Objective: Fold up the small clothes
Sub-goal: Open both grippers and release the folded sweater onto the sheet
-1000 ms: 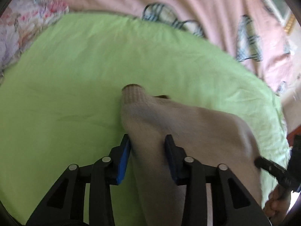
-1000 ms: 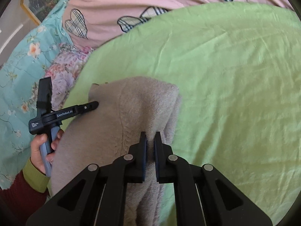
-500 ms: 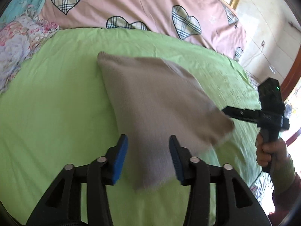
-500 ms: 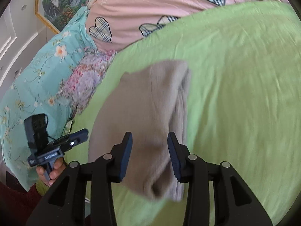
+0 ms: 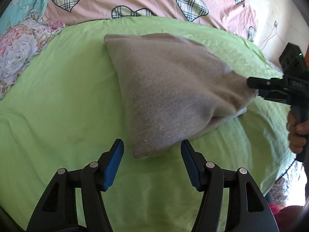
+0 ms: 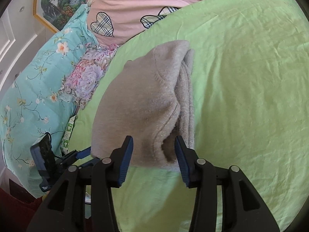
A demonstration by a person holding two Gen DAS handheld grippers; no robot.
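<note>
Folded beige garment (image 5: 170, 96) on green bed sheet (image 5: 58, 106), long axis running away from both tongs: left tongs (image 5: 151, 166) and right tongs (image 6: 153, 159) opening, clamping nothing, one near corner before each, right nearer.

Bright daylight fills both fisheye views, strongest at the right side in the left wrist view, where the wall (image 5: 270, 9) washes out. The green sheet (image 5: 58, 96) bows near dark round corners. Soft shadow lies under the folded garment (image 5: 170, 89); its right end is blurred.
</note>
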